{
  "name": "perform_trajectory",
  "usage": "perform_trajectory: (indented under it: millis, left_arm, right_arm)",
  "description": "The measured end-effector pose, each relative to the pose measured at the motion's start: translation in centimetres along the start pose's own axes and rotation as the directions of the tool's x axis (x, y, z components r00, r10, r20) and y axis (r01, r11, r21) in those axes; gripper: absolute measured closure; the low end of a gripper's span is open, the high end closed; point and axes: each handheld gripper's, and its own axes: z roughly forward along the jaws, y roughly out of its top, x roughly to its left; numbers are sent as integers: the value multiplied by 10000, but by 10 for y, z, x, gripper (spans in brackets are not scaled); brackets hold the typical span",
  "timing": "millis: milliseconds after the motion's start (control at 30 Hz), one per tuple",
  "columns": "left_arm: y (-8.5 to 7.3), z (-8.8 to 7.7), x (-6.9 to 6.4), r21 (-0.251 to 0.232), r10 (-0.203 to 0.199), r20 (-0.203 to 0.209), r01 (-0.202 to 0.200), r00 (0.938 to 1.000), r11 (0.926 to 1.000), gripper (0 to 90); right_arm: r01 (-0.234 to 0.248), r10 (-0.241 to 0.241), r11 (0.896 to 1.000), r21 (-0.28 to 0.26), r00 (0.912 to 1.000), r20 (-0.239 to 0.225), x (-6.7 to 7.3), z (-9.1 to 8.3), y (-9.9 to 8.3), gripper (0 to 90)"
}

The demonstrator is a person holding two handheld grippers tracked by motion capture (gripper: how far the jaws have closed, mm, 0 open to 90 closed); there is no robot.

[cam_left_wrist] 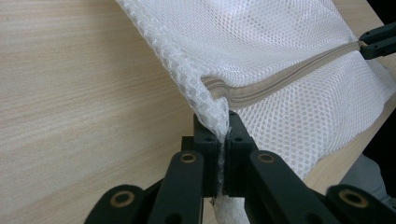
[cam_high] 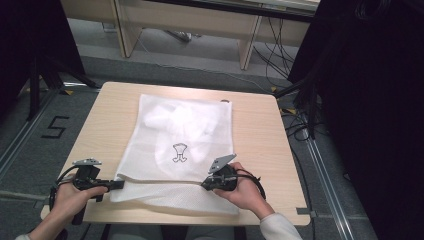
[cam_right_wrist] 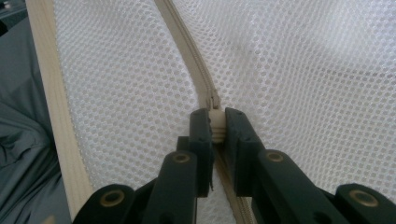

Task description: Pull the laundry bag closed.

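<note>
With the mesh bag (cam_high: 182, 145) flat on the desk (cam_high: 260, 135), the left tongs (cam_left_wrist: 223, 135) pinch its corner at the zip's end while the right tongs (cam_right_wrist: 215, 126) clamp the zip pull (cam_right_wrist: 215, 122), so zipping looks underway; next, a steady pull along the zip (cam_left_wrist: 285, 74) against the left's hold

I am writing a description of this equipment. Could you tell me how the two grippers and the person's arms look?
Both grippers are black. The left gripper and the right gripper each carry a grey three-cornered plate on top and trail a black cable. Seen close, the jaws are flat black linkage bars with brass-coloured pivot pins and blocky black pads. A light, whitish sleeve covers the right forearm.
</note>
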Motion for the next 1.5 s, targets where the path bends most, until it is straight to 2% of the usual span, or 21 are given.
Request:
perform_trajectory:
  millis: [33, 100, 167, 333, 367, 400, 433, 467, 500, 533, 667, 900, 967, 1067, 1367, 1400, 1467, 1500]
  left_arm:
    - [0, 0, 0, 23, 10, -3, -10, 10000, 10000, 860]
    - [0, 0, 0, 7, -19, -19, 19, 10000, 10000, 860]
    - [0, 0, 0, -15, -25, -24, 25, 10000, 10000, 860]
    - [0, 0, 0, -14, -35, -23, 35, 10000, 10000, 860]
    - [0, 0, 0, -25, -26, -37, 26, 10000, 10000, 860]
    - [0, 0, 0, -22, -43, -9, 43, 10000, 10000, 860]
    - [0, 0, 0, -6, -21, -50, 21, 10000, 10000, 860]
    - [0, 0, 0, 0, -32, -51, 32, 10000, 10000, 860]
    - [0, 0, 0, -21, -50, -18, 50, 10000, 10000, 860]
    - [0, 0, 0, -15, -39, -19, 39, 10000, 10000, 860]
    - [0, 0, 0, -5, -16, -19, 16, 10000, 10000, 860]
    - [0, 0, 0, -24, -38, -39, 38, 10000, 10000, 860]
    - [0, 0, 0, -18, -51, -12, 51, 10000, 10000, 860]
    - [0, 0, 0, -12, -50, -32, 50, 10000, 10000, 860]
    - [0, 0, 0, -18, -39, -59, 39, 10000, 10000, 860]
    - [0, 0, 0, -35, -76, -25, 76, 10000, 10000, 860]
    - [0, 0, 0, -25, -47, -5, 47, 10000, 10000, 860]
    - [0, 0, 0, -17, -15, -8, 15, 10000, 10000, 860]
  right_arm:
    - [44, -43, 10000, 57, 10000, -90, -1, 0, 0, 828]
    - [-147, 146, 9999, 90, 9999, 84, 2, -1, 0, 827]
    - [66, -66, 10000, 41, 10000, 25, 1, 0, 0, 828]
    - [59, -59, 10000, 47, 10000, 45, 0, -3, -1, 828]
    - [3, -3, 10000, -78, 10000, 59, -1, -2, -2, 828]
    - [-231, 229, 9997, 94, 9997, 120, 0, -4, -3, 828]
    - [-245, 245, 9997, 12, 9997, 25, 0, -4, -4, 828]
    - [-185, 184, 9998, 67, 9998, 125, -1, -4, -4, 828]
    - [-351, 349, 9993, 90, 9993, 130, 0, -5, -5, 828]
    - [-237, 238, 9997, -55, 9996, 125, -1, -5, -6, 828]
    - [-302, 303, 9995, -92, 9994, 155, -2, -7, -8, 828]
    - [-272, 271, 9996, 75, 9995, 150, -2, -10, -8, 828]
    - [-327, 328, 9995, -38, 9991, 259, -3, -9, -10, 828]
    - [-457, 459, 9989, -93, 9988, 187, -4, -12, -14, 828]
    - [-405, 405, 9992, 43, 9991, 160, -5, -16, -15, 827]
    - [-394, 392, 9992, 54, 9988, 297, -5, -16, -15, 828]
    - [-488, 492, 9987, -147, 9985, 226, -6, -16, -17, 828]
    - [-425, 426, 9991, -55, 9989, 205, -6, -17, -17, 828]
